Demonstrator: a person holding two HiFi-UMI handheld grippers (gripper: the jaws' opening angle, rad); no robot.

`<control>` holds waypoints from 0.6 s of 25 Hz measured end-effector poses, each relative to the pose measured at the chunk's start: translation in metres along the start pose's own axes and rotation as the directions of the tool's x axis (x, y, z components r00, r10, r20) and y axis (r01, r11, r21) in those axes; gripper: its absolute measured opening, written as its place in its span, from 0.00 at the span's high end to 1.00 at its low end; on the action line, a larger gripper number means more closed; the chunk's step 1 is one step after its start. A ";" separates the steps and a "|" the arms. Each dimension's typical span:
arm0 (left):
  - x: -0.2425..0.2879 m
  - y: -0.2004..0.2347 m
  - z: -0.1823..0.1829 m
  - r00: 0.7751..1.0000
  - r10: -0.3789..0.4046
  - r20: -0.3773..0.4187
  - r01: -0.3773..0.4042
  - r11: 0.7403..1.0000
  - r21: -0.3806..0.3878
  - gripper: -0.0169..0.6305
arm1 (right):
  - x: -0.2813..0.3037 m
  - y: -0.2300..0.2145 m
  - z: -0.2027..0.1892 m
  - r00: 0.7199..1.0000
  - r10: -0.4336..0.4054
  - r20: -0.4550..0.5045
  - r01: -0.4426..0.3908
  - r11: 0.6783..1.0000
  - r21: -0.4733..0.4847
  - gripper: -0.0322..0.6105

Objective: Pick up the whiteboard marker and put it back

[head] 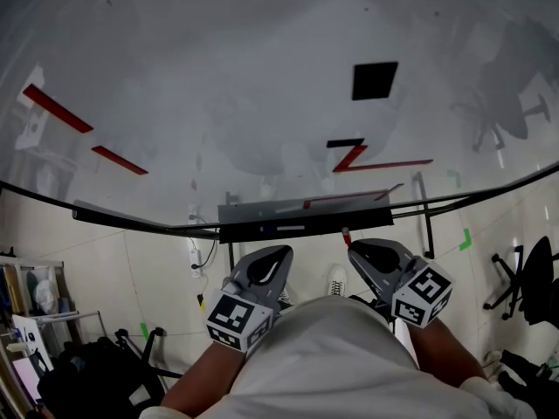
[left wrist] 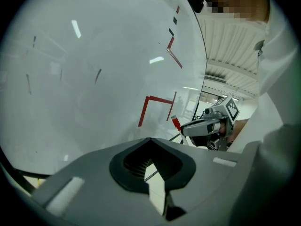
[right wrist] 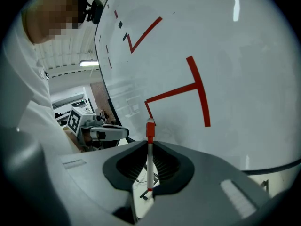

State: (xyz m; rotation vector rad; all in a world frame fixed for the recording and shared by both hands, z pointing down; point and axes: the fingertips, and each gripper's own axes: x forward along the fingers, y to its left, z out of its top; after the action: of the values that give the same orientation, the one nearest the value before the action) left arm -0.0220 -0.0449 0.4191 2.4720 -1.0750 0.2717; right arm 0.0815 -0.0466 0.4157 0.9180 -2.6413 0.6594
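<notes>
Glossy whiteboard (head: 262,77) crossed with red lines (right wrist: 200,91), spanning the upper view above its ledge tray (head: 306,206). Lower down, right gripper (right wrist: 149,145) clamped on the whiteboard marker (right wrist: 149,166), red-capped end up, close to the board's lower edge. Beside it, left gripper (left wrist: 150,141), jaws together, holding nothing.

No printed word, brand or number can be read anywhere. The whiteboard (head: 218,68) carries only hand-drawn red strokes. The head view shows a Z-like mark (head: 351,157) with a long tail to the right, and two slanted bars (head: 58,109) at far left. The right gripper view shows a T-like figure (right wrist: 197,89) and an angular tick (right wrist: 141,36). A plain black square (head: 375,80) sits above the Z. The cube (head: 234,318) on the left gripper (head: 281,256) and the cube (head: 424,293) on the right gripper (head: 356,251) bear black-and-white square marker patterns, not lettering.
</notes>
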 end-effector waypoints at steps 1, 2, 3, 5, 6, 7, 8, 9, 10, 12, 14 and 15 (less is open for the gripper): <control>0.000 0.000 0.000 1.000 -0.001 0.002 0.001 1.000 0.001 0.95 | 0.000 0.000 -0.001 1.000 0.000 -0.001 0.000 1.000 0.000 0.89; 0.001 -0.001 0.001 1.000 -0.003 0.004 0.003 1.000 0.002 0.95 | 0.001 -0.001 0.000 1.000 -0.001 -0.002 0.001 1.000 -0.002 0.89; 0.001 -0.001 0.001 1.000 -0.007 0.006 0.007 1.000 0.003 0.95 | 0.001 -0.001 0.000 1.000 -0.002 -0.003 0.002 1.000 -0.004 0.89; 0.001 -0.002 0.001 1.000 -0.013 0.010 0.013 1.000 -0.004 0.95 | 0.001 -0.001 0.000 1.000 -0.004 -0.006 0.004 1.000 -0.007 0.89; 0.001 -0.002 0.001 1.000 -0.011 0.010 0.011 1.000 -0.007 0.95 | 0.001 -0.002 0.000 1.000 -0.005 -0.008 0.005 1.000 -0.007 0.89; 0.001 -0.001 0.000 1.000 -0.006 0.008 0.006 1.000 -0.008 0.95 | 0.001 -0.002 -0.001 1.000 -0.005 -0.010 0.005 1.000 -0.008 0.89; 0.002 0.001 0.000 1.000 0.000 0.005 0.000 1.000 -0.008 0.95 | 0.002 -0.002 -0.001 1.000 -0.004 -0.011 0.004 1.000 -0.008 0.89; 0.002 0.002 -0.001 1.000 0.005 0.002 -0.005 1.000 -0.008 0.95 | 0.002 -0.002 -0.001 1.000 -0.004 -0.011 0.004 1.000 -0.009 0.89; 0.002 0.002 -0.002 1.000 0.007 -0.001 -0.007 1.000 -0.008 0.95 | 0.002 -0.002 -0.002 1.000 -0.004 -0.011 0.004 1.000 -0.009 0.89; 0.002 0.003 -0.003 1.000 0.008 -0.007 -0.008 1.000 -0.006 0.95 | 0.002 -0.003 -0.002 1.000 -0.005 -0.014 0.005 1.000 -0.009 0.89; 0.002 0.002 -0.004 1.000 0.006 -0.010 -0.006 1.000 -0.004 0.95 | 0.002 -0.003 -0.002 1.000 -0.007 -0.015 0.007 1.000 -0.009 0.89; 0.002 0.002 -0.004 1.000 0.006 -0.011 -0.006 1.000 -0.003 0.95 | 0.002 -0.003 -0.002 1.000 -0.007 -0.014 0.007 1.000 -0.009 0.89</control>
State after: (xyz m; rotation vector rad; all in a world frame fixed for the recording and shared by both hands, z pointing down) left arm -0.0222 -0.0460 0.4237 2.4618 -1.0777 0.2845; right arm 0.0817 -0.0488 0.4196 0.9161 -2.6252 0.6496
